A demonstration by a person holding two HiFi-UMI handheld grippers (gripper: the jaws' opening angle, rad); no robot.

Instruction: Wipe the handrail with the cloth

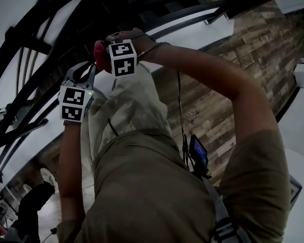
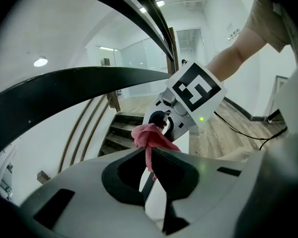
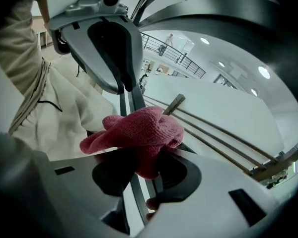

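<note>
A pink-red cloth (image 3: 139, 129) is bunched between my two grippers, up beside the black curved handrail (image 2: 64, 89). The right gripper (image 3: 139, 158) is shut on the thick wad of the cloth. The left gripper (image 2: 148, 153) is shut on a thin hanging strip of the same cloth (image 2: 150, 137). In the head view the cloth (image 1: 99, 53) shows as a red lump by the right gripper's marker cube (image 1: 122, 57), and the left gripper's marker cube (image 1: 73, 103) sits lower left. Dark rails (image 1: 35, 75) curve past behind both. Whether the cloth touches a rail I cannot tell.
Wooden stairs (image 2: 118, 131) descend beyond the rails, beside a white curved wall (image 3: 223, 108). A wood-plank floor (image 1: 218, 105) lies far below. The person's beige-clad body (image 1: 142, 176) fills the lower head view, with a small device (image 1: 198, 154) and a cable (image 1: 180, 105) at the chest.
</note>
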